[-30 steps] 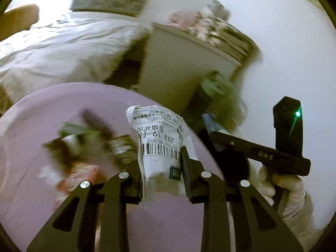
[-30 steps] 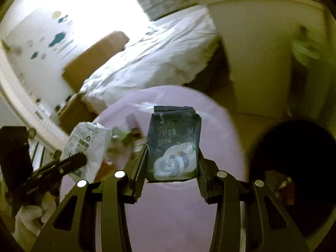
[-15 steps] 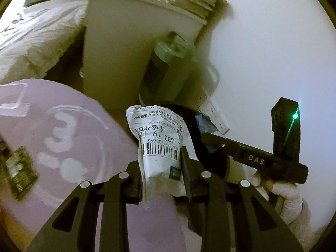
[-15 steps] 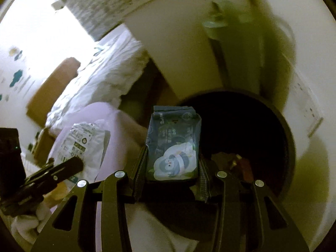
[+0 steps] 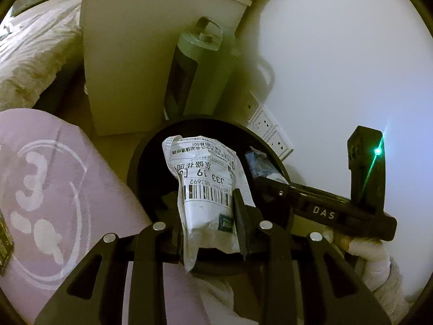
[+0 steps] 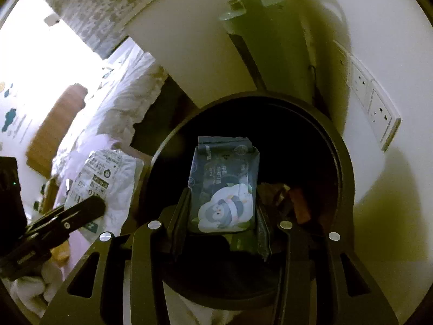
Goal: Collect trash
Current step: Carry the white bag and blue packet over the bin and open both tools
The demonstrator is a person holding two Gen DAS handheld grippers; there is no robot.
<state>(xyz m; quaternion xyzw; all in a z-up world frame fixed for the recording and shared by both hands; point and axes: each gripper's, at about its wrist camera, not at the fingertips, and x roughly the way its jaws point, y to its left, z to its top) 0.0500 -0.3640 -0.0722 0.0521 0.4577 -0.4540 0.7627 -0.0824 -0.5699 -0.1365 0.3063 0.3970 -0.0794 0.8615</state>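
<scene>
- The left tool (image 5: 209, 205) squeezes a white bag (image 5: 205, 187) with a barcode, right over the black bin (image 5: 135, 162).
- The right tool (image 6: 223, 211) squeezes a blue wipes pack (image 6: 224, 187) over the same bin.
- A purple rug (image 5: 54, 189) lies left of the bin.

Your left gripper (image 5: 209, 216) and right gripper (image 6: 222, 216) are matte black with silver screws; the right's body reads "DAS", green LED lit; white glove (image 5: 370, 254).
</scene>
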